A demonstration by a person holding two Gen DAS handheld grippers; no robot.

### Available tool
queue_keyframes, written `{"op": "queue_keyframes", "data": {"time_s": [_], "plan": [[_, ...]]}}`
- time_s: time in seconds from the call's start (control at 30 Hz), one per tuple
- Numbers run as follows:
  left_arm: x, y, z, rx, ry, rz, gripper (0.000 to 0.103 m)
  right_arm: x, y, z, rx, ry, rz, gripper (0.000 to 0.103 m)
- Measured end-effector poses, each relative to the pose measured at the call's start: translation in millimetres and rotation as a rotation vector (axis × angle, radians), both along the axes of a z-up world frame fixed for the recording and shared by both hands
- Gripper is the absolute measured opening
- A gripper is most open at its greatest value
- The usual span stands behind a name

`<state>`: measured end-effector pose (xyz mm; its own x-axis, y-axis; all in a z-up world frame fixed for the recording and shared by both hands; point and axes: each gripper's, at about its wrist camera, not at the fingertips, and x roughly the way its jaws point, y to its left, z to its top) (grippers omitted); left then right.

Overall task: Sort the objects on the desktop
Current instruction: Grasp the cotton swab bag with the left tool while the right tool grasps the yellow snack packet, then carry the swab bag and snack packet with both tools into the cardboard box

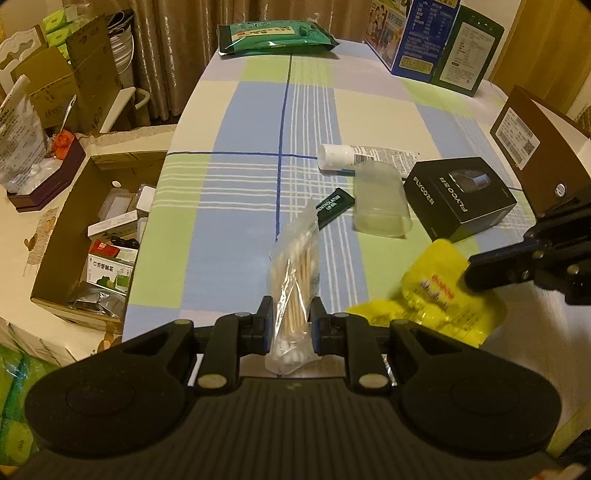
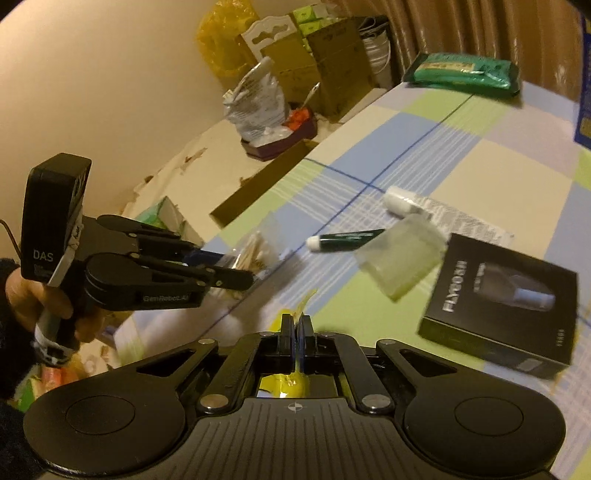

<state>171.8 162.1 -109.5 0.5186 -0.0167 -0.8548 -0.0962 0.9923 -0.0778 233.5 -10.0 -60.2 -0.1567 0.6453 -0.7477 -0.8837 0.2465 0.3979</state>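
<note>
I keep both grips firm and lift straight, so neither soft pack slips or drags. My left gripper (image 1: 291, 317) is clamped on the cotton swab bag (image 1: 293, 280), which stands up between its fingers. My right gripper (image 2: 296, 325) is pinched shut on the yellow packet (image 1: 439, 291), its thin edge showing between the pads, the rest hanging below.

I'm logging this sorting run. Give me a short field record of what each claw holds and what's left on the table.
left claw: shut on bag of cotton swabs
right claw: shut on yellow packet
still on tablecloth: black box, clear plastic cup lying on its side, green lip gel tube, white tube, green pack at far edge
beside table: open cardboard box with small items
</note>
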Motion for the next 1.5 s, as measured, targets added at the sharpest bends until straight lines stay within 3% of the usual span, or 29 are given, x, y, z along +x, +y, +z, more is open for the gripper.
{"op": "queue_keyframes", "data": {"time_s": [0.1,0.13,0.17,0.23,0.37,0.63,0.77,1.0,1.07,1.23,1.5], "plan": [[-4.3,5.4,0.5,0.002,-0.001,0.013,0.016,0.4,6.1,-12.7,-0.035,0.034,0.002,0.007],[-6.2,7.3,0.6,0.003,-0.001,0.020,0.016,0.8,7.2,-17.8,-0.057,0.030,-0.003,0.019],[-8.4,9.5,0.8,0.001,0.000,0.027,0.016,0.9,7.7,-21.9,-0.075,0.011,-0.016,0.039],[-13.4,14.1,0.8,-0.002,0.001,0.041,0.016,-2.5,6.4,-26.3,-0.102,-0.053,-0.034,0.065],[-24.6,23.2,0.9,-0.004,0.003,0.072,0.016,-13.0,3.1,-21.5,-0.051,-0.106,0.048,0.073],[-47.9,38.5,-0.5,-0.002,0.014,0.134,0.016,-74.3,24.4,-30.2,0.006,-0.472,0.507,0.094],[-56.8,39.8,0.9,-0.001,0.011,0.149,0.016,-89.8,35.4,-54.9,-0.044,-0.593,0.735,0.095],[-69.8,41.0,2.7,-0.004,0.007,0.172,0.016,-72.0,55.3,-76.8,-0.103,-0.494,0.855,0.090],[-72.7,40.8,3.0,-0.004,0.007,0.178,0.016,-64.9,59.1,-76.0,-0.120,-0.408,0.853,0.072],[-75.7,39.8,3.1,-0.004,0.008,0.190,0.016,-64.3,57.1,-70.6,-0.148,-0.397,0.806,0.068],[-72.0,29.8,5.4,-0.004,-0.001,0.171,0.016,-64.4,45.0,-61.6,-0.177,-0.375,0.591,0.062]]}}
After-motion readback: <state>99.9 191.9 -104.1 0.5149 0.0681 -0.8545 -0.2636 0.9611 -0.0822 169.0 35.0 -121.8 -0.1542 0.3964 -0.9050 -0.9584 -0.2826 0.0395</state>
